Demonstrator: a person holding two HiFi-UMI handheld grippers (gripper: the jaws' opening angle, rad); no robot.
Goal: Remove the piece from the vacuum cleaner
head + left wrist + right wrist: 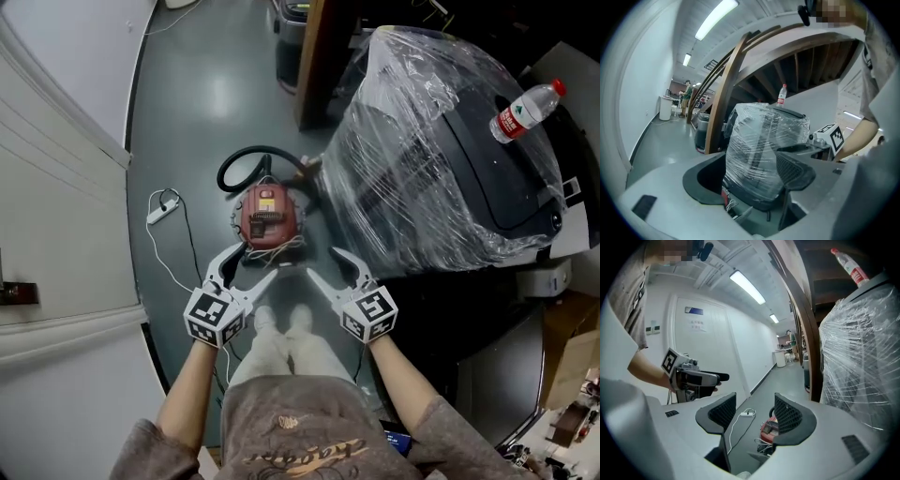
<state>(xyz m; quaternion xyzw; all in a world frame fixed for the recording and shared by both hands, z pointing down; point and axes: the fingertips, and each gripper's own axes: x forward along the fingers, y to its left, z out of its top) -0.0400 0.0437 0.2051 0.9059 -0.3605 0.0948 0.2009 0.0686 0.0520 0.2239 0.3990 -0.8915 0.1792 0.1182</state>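
A small red vacuum cleaner (270, 216) stands on the grey floor ahead of the person's feet, with a black hose (246, 165) looped behind it and a white cord bundle (277, 250) at its near end. My left gripper (255, 261) hangs open just above the cleaner's near left side, nothing between its jaws. My right gripper (323, 263) is open to the cleaner's near right, also empty. In the right gripper view the cleaner (768, 428) shows low between the open right gripper (754, 416). From the open left gripper (750, 174), only a red sliver of it (725, 194) shows.
A large machine wrapped in clear film (441, 159) stands close on the right, with a water bottle (527, 111) on top. A white power strip (161, 212) and its cable lie on the floor at the left, by the white wall (56, 187). A wooden post (314, 56) rises behind.
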